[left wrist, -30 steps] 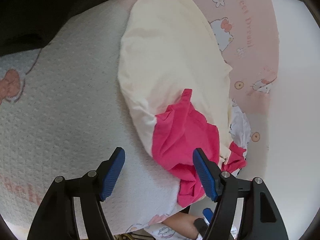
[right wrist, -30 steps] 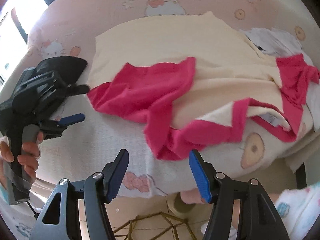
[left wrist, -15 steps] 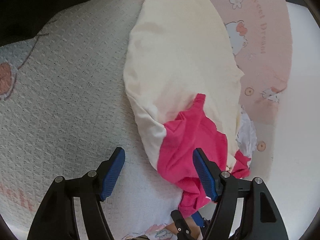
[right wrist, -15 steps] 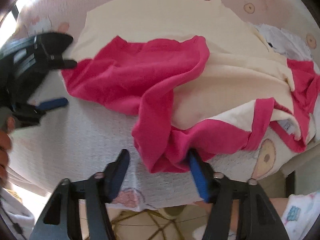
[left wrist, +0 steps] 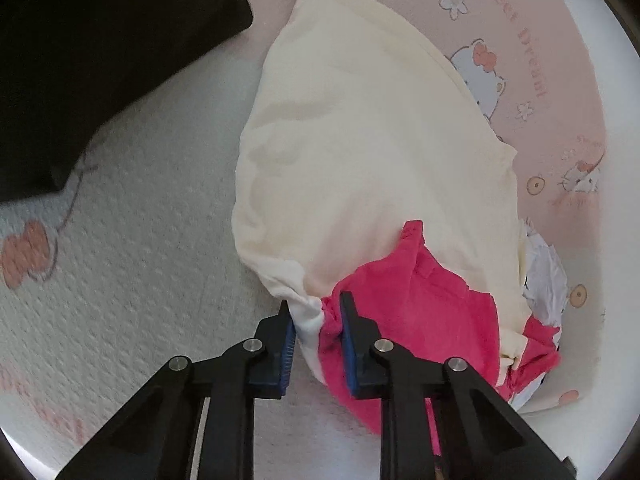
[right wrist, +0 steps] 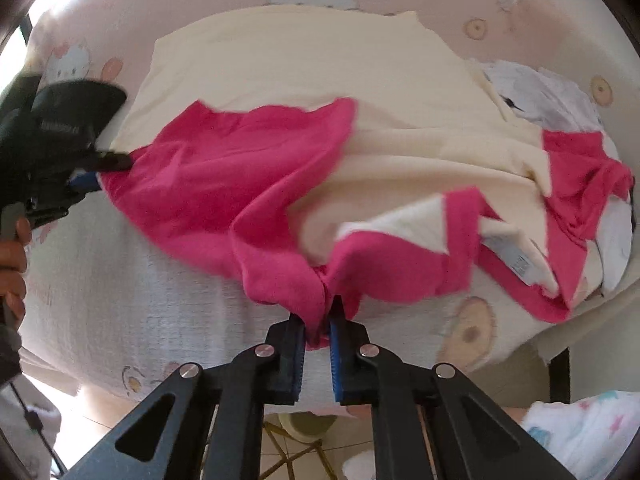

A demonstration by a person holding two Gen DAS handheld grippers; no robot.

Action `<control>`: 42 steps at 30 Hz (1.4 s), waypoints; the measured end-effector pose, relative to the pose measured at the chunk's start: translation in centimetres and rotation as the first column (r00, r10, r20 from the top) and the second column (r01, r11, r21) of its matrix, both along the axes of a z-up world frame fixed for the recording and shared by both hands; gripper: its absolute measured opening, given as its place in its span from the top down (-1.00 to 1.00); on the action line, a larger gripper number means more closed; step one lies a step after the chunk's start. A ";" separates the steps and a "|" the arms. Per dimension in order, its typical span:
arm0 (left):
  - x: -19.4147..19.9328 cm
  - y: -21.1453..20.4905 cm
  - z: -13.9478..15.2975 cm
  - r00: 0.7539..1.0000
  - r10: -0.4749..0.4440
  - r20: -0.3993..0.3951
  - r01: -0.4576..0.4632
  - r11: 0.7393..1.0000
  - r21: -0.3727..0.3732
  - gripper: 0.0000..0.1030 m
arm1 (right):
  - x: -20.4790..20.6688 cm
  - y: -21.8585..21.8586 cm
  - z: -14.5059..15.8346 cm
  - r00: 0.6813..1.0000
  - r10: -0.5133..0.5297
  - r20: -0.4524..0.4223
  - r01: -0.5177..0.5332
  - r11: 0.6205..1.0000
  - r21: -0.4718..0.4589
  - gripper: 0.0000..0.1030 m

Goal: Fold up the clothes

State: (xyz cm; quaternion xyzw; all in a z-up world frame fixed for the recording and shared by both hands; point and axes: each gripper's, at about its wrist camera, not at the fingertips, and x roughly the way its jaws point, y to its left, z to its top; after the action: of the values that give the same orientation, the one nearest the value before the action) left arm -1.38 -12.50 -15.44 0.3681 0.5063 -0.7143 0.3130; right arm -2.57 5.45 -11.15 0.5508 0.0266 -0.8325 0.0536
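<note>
A cream and pink shirt (right wrist: 304, 80) lies rumpled on the bed (right wrist: 120, 296), over its textured white cover. The left hand-held gripper (left wrist: 316, 316), angled steeply down, is closing on a bunched cream-and-pink seam. The right hand-held gripper (right wrist: 318, 320), also angled down, is clamped on a gathered pink hem near the bed's edge.

Garment (right wrist: 320, 92): pale cream body, hot-pink sleeves and trim. Grey-white label (right wrist: 516, 256) at its pink edge. Bedsheet (left wrist: 552, 92): soft pink, cartoon cat faces with red bows, small flowers, rings, pink lettering. Textured blanket (left wrist: 120, 280): off-white (waffle weave), faded salmon bow print. Crumpled cloth (right wrist: 540, 92): white. Gripper bodies black, pads (right wrist: 338, 354) blue.
</note>
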 end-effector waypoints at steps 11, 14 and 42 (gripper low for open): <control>1.9 0.6 -0.5 0.998 -0.026 0.053 0.027 0.999 -0.019 0.67 | 0.4 3.4 0.2 0.996 0.059 0.072 -0.049 0.989 -0.139 0.79; 2.8 0.2 -0.5 1.000 -0.012 -0.027 0.013 0.999 0.036 0.67 | 0.5 4.7 1.6 1.000 0.025 -0.001 -0.025 0.985 -0.172 0.05; 2.4 2.9 -1.0 0.993 -0.031 -0.114 0.048 0.987 0.152 -0.28 | -3.1 4.7 -0.8 1.000 -0.007 0.009 0.010 0.957 -0.290 0.86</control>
State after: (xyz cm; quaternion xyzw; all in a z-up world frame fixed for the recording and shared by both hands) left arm 0.98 -9.57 -16.40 0.3609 0.5695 -0.6983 0.2405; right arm -5.66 10.16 -11.90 0.5405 -0.0984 -0.8253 0.1305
